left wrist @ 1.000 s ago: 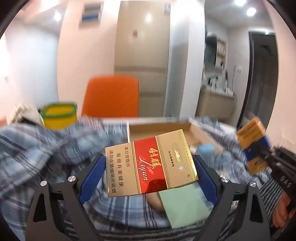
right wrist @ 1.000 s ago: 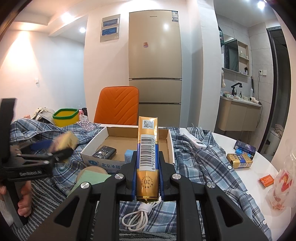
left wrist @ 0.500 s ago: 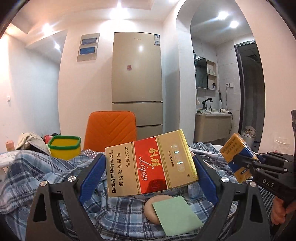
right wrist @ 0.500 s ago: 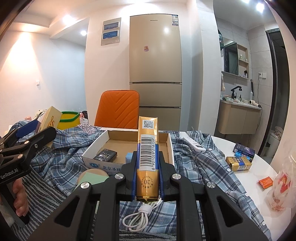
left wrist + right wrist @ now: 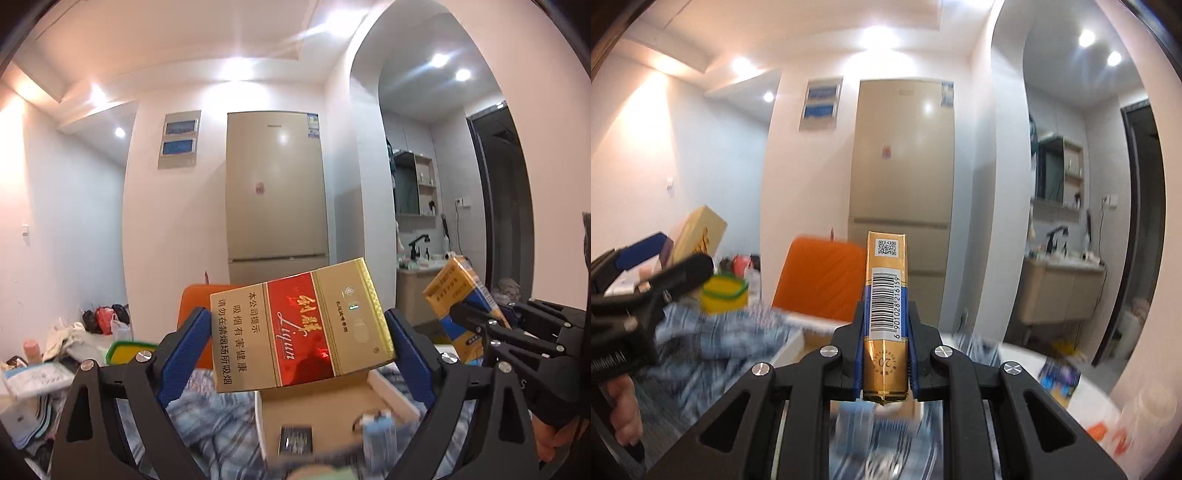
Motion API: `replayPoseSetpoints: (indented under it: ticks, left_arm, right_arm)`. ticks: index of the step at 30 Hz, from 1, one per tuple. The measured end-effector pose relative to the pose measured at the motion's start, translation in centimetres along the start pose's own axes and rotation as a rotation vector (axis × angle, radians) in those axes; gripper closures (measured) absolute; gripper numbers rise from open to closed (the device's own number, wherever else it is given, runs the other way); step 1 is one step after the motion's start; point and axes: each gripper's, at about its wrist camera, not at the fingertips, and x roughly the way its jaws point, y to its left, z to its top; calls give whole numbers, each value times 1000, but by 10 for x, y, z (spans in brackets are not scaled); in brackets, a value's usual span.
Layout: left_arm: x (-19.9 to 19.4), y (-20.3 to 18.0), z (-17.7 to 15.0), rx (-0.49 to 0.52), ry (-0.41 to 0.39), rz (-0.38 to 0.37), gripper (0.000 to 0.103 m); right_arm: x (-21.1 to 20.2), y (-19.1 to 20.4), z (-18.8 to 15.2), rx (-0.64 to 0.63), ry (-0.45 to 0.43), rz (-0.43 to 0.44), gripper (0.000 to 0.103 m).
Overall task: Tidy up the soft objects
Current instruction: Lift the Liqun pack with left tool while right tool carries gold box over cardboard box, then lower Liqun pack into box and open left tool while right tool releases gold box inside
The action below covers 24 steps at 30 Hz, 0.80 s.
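Kitchen backdrop, both hand-held grippers level, each clamping a pack

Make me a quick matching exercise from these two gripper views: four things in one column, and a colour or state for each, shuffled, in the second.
1. red and gold pack
2. gold and blue pack
3. chair
4. tub

A. orange
B. yellow with a green rim
C. held across its width by the left gripper
D. pinched edge-on in the right gripper

Pairs: 1-C, 2-D, 3-A, 4-B
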Motion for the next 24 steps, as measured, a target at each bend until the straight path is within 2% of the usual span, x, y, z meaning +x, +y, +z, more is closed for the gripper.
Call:
replayPoseSetpoints:
  ticks: [7, 10, 13, 17, 21, 24]
  left_arm:
    - [54, -1, 20, -41, -31, 13, 11]
    - [74, 1, 16, -53, -1, 17, 11]
    - [85, 0, 6, -52, 36, 12, 11]
    - [111, -2, -16, -45, 151, -1, 11]
    - [143, -3, -45, -14, 322, 17, 11]
    - [162, 4, -63, -40, 451, 6, 11]
  right_arm:
    - [54, -14, 42, 26, -54, -44, 85]
    - [79, -22, 43, 51, -46, -50, 85]
    - [103, -30, 32, 81, -2, -53, 85]
    - [131, -38, 4, 83, 90, -51, 85]
    - [156, -37, -27, 72, 214, -21, 85]
    - [175, -34, -47, 83, 313, 21, 85]
